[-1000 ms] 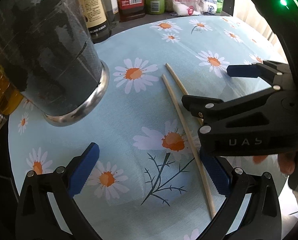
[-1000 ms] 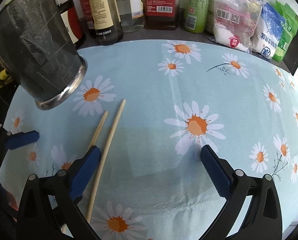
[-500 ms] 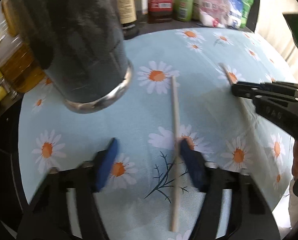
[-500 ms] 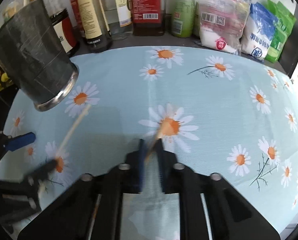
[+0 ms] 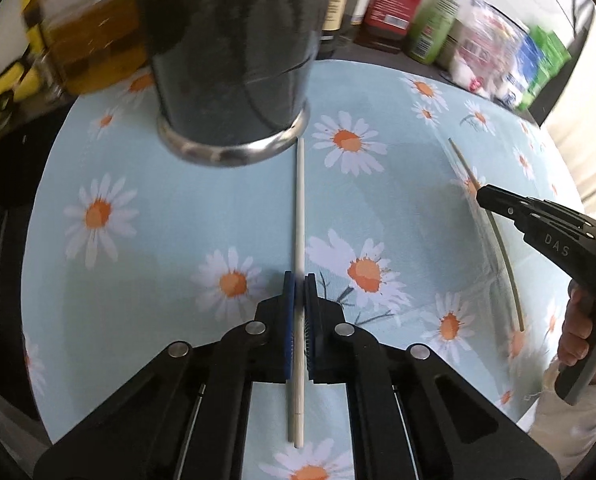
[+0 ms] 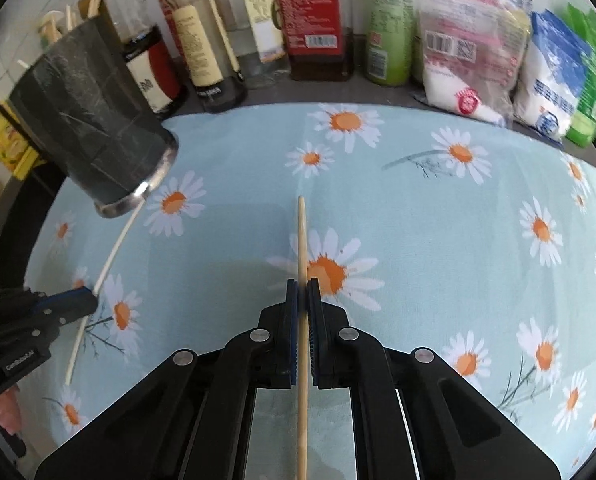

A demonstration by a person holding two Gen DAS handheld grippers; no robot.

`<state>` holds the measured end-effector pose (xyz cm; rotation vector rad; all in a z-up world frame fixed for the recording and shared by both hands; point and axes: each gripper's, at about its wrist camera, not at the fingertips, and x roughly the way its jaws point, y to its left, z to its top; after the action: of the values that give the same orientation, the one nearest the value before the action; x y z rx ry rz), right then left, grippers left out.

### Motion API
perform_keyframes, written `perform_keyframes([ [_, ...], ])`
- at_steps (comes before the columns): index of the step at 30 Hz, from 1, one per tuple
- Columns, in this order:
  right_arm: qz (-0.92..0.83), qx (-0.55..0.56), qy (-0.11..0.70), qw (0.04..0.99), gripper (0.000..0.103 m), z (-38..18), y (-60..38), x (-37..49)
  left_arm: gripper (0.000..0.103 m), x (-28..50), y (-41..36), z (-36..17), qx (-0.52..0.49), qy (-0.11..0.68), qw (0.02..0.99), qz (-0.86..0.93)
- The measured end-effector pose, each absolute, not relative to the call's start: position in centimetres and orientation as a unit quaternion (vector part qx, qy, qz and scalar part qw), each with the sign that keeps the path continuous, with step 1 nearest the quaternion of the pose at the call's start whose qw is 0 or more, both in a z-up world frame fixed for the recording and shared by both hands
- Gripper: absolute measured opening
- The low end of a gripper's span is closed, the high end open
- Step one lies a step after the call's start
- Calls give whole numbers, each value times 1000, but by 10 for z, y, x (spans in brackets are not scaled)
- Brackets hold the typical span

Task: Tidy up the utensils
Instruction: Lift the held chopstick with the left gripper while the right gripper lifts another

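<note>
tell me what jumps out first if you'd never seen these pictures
Each gripper is shut on one chopstick: the left gripper holds the pale chopstick, the right gripper the tan chopstick, both pointing forward. At the back left of the daisy tablecloth stands a dark metal holder, with bottles behind.

The holder (image 6: 94, 128) stands at the cloth's (image 6: 417, 240) rear left, bottles (image 6: 317, 20) lined up behind it

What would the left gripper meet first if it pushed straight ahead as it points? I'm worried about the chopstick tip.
Probably the dark utensil holder: the left gripper points its chopstick at the holder's metal base rim, though the gap is unclear.
</note>
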<state>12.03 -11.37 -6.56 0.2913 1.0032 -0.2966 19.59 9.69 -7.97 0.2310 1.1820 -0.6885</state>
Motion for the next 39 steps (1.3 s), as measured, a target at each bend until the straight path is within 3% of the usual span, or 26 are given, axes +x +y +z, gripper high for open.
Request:
perform_keyframes([
  [22, 42, 63, 432, 899, 5, -28, -115, 123, 5, 130, 149, -55, -20, 546, 823, -155],
  [39, 101, 43, 362, 926, 5, 62, -117, 140, 5, 150, 144, 70, 32, 431, 897, -97],
])
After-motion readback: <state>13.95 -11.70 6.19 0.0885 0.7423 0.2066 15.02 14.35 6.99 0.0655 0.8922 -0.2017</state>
